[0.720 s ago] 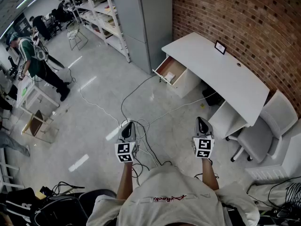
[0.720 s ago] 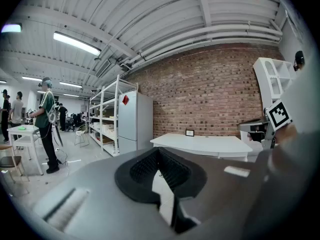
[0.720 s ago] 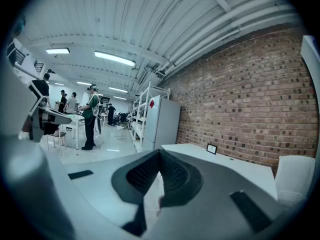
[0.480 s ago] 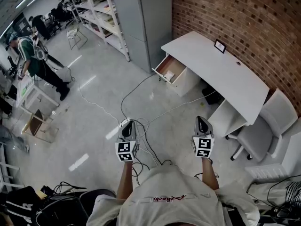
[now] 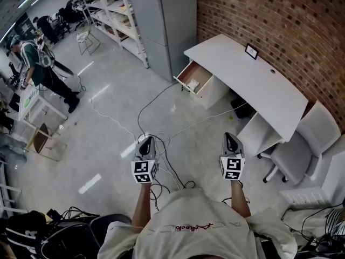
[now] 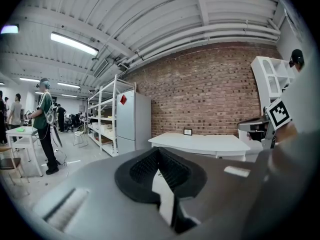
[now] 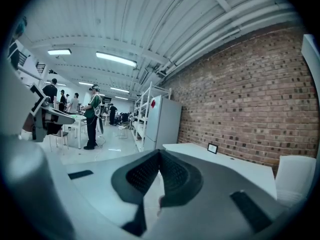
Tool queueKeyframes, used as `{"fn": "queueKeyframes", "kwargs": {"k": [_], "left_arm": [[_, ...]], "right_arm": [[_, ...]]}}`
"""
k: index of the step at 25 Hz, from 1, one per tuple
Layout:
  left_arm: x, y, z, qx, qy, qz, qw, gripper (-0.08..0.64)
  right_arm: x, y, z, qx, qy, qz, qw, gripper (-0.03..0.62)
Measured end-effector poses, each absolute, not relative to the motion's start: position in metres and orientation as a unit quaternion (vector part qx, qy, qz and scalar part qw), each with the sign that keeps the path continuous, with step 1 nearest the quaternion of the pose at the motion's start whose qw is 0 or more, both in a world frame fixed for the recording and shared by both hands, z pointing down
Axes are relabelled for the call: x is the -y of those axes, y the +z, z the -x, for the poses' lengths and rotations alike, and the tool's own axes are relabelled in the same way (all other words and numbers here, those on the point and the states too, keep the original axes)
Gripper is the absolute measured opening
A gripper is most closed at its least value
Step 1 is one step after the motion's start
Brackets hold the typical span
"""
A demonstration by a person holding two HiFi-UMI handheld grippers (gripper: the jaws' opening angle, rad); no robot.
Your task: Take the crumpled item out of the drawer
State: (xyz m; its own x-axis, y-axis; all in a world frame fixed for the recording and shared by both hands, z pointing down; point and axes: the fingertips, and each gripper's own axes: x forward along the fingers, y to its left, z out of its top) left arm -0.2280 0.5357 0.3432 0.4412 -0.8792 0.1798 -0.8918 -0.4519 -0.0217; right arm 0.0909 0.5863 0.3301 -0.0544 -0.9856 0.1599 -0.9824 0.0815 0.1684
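1. The left gripper (image 5: 145, 141) is held out level over the floor, its jaws pressed together; the left gripper view (image 6: 159, 152) shows the ribbed pads meeting at the tip with nothing between them.
2. The right gripper (image 5: 230, 137) is held the same way, alongside the left one but apart from it. Its jaws are also closed on nothing, as the right gripper view (image 7: 160, 153) shows.
3. Each gripper carries its marker cube at the rear, close to the person's forearms.
4. A tangle of cables (image 5: 157, 144) lies on the floor under and ahead of the left gripper, and one white lead runs on toward the desk.
5. The white desk (image 5: 259, 90) stands well ahead of both grippers, its long back edge against the brick wall (image 5: 280, 15).
6. The drawer (image 5: 183, 79) is pulled open at the far end of the desk.
7. The crumpled item (image 5: 192, 85) lies inside the drawer near its pulled-out front edge. It is small and pale, possibly paper, though too small to be sure.
8. A small frame (image 5: 252, 52) stands near the desk's back edge.
9. A grey chair (image 5: 296, 155) sits at the desk's near end.
10. A grey cabinet (image 5: 161, 20) and open shelving (image 5: 116, 20) stand beyond the drawer.
11. A person in green (image 5: 38, 63) stands far off to the left.
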Motion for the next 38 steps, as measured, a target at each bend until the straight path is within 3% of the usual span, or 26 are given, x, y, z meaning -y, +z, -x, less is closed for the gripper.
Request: {"fn": "queueKeyframes", "kwargs": {"k": [20, 38], "left_arm": [[-0.564, 0.375, 0.162, 0.527, 0.099, -0.842, 0.064, 0.009], [-0.474, 0.390, 0.125, 0.499, 0.098, -0.859, 0.068, 0.009]], "right_arm": [[-0.592, 0.352, -0.132, 0.753, -0.004, -0.644, 0.130, 0.012], [-0.520, 0.367, -0.141, 0.755, -0.002, -0.642, 0.134, 0.012]]}}
